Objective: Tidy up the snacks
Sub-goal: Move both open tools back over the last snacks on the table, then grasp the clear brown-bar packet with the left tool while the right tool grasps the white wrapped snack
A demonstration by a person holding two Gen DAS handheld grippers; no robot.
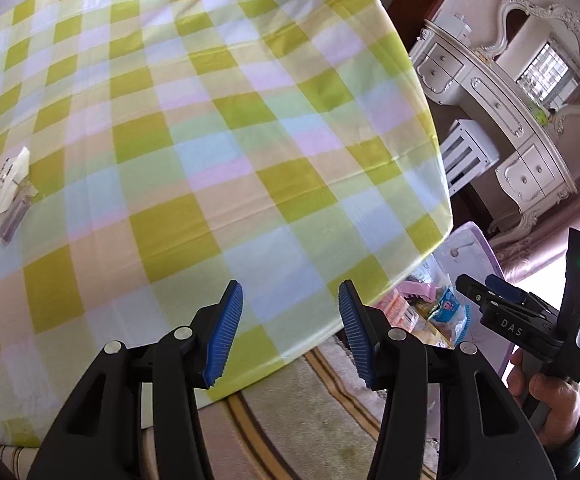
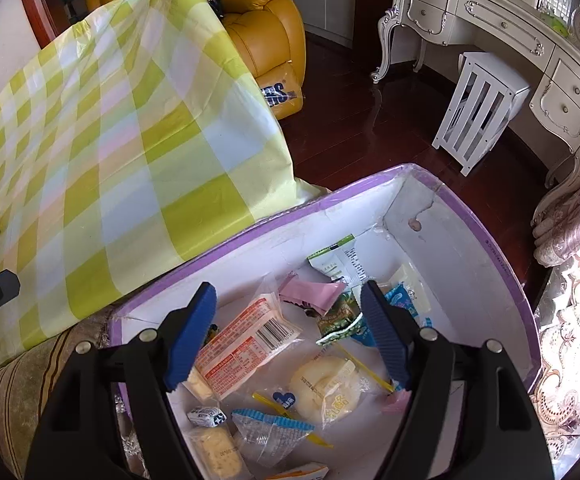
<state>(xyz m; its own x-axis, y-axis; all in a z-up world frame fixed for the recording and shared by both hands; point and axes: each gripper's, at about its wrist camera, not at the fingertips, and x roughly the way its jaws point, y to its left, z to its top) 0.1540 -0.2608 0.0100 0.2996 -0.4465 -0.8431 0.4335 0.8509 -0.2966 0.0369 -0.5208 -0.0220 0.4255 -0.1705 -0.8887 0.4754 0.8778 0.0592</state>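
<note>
A white box with a purple rim point(image 2: 330, 196) stands on the floor beside the table and holds several snacks. Among them are an orange-red packet point(image 2: 246, 344), a pink packet point(image 2: 310, 292), a round bun in clear wrap point(image 2: 326, 384) and a blue-edged clear packet point(image 2: 270, 436). My right gripper point(image 2: 289, 292) hangs open over these snacks, with nothing between its pads. My left gripper point(image 1: 290, 292) is open and empty above the near edge of the checked tablecloth point(image 1: 210, 140). A small whitish wrapper with a purple piece point(image 1: 12, 188) lies at the table's far left. A hand holds the right gripper point(image 1: 486, 292) over the box.
A yellow armchair point(image 2: 266, 32) stands behind the table. A white dressing table point(image 2: 530, 40) and a white slatted stool point(image 2: 478, 108) stand on the dark wood floor. A striped rug point(image 1: 290, 420) lies under the table's edge. A patterned curtain point(image 2: 570, 320) hangs to the right of the box.
</note>
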